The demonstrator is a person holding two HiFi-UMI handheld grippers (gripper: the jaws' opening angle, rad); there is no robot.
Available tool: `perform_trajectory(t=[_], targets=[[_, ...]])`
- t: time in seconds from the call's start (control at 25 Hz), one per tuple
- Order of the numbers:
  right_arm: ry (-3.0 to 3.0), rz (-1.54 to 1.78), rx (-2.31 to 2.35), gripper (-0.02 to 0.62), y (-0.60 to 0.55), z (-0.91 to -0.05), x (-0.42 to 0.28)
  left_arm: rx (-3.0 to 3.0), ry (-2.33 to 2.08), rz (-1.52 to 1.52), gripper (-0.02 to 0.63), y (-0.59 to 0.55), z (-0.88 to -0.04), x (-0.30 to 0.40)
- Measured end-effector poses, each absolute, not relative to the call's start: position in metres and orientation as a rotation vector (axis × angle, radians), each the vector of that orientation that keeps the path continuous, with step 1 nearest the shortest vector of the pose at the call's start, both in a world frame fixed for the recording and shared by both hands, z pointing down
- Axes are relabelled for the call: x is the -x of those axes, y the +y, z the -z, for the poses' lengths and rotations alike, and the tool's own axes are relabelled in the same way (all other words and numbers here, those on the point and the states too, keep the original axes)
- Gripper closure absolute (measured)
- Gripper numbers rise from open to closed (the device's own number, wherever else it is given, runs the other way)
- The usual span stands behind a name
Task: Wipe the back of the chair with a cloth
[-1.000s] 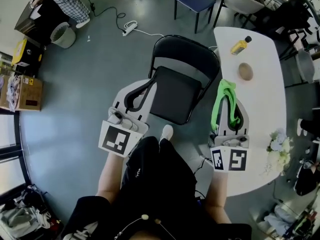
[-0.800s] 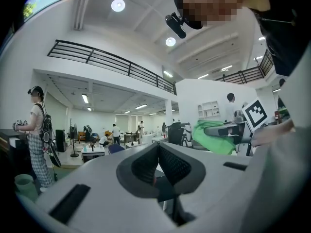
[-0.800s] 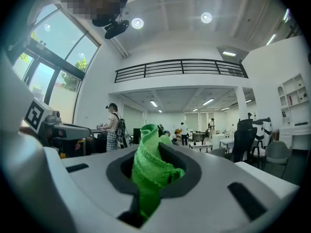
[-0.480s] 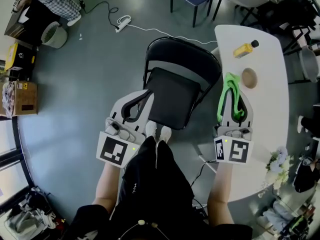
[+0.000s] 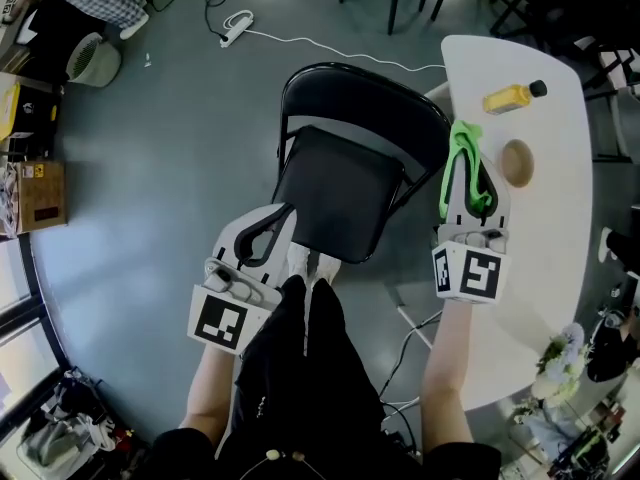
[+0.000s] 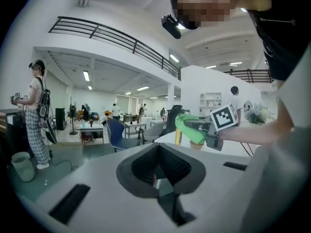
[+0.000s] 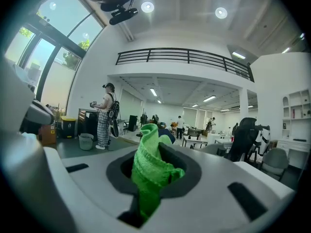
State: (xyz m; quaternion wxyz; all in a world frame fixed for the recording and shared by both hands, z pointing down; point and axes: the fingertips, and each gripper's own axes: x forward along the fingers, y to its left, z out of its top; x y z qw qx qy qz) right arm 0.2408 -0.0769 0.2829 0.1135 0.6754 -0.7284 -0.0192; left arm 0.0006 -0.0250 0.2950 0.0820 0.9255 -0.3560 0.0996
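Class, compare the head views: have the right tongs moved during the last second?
Yes. The right tongs have gone forward: the cloth tip stopped short of the bowl, and now reaches past it, beside the chair back.

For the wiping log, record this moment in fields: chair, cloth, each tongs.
chair: black folding chair, backrest on the far side
cloth: green cloth, clamped in right tongs
right tongs: shut on cloth, beside backrest's right edge; contact unclear
left tongs: shut, empty, beside seat's left edge
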Motion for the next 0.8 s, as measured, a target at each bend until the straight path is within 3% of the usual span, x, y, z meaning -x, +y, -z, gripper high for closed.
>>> perform_trajectory(t=[0.8], targets=[[-1.997, 0.042, -1.883, 0.549, -0.137, -0.441, -0.272, -2.6, -0.988, -0.494, 0.601, -0.011, -0.422, 0.012]])
